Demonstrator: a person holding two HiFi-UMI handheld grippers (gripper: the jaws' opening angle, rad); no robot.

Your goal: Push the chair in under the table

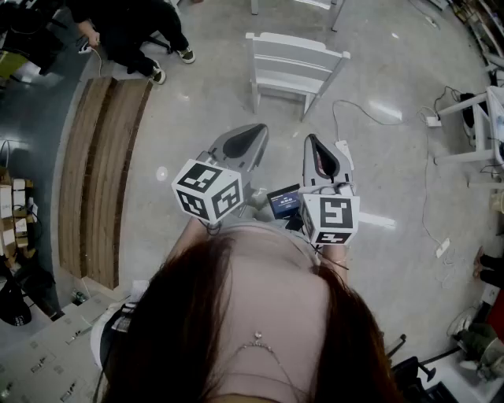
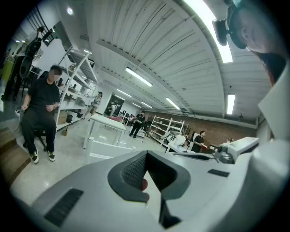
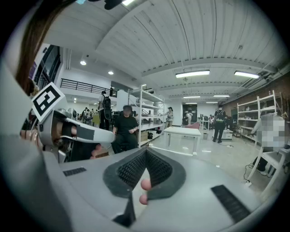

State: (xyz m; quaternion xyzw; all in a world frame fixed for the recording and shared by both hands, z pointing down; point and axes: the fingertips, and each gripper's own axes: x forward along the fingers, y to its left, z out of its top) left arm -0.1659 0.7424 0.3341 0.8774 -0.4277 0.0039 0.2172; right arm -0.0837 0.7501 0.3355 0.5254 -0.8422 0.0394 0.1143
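The white chair (image 1: 293, 64) stands on the floor ahead, well apart from the person and not yet under the white table (image 2: 108, 121) behind it. The left gripper (image 1: 246, 138) and the right gripper (image 1: 314, 143) are both pressed together and hold nothing. I think it is best to step closer, put both closed tips evenly on the chair, and push straight.

The chair (image 1: 293, 67) stands on the floor (image 1: 197, 102) ahead of the left gripper (image 1: 250, 135) and right gripper (image 1: 316, 148), which sit side by side, well apart from it. The table (image 1: 339, 12) is beyond the chair. A wooden platform (image 1: 98, 177) lies left of the grippers, with a seated person (image 1: 134, 31) past its far end. To the chair's right, a cable (image 1: 333, 118) trails toward a power strip (image 1: 432, 120).
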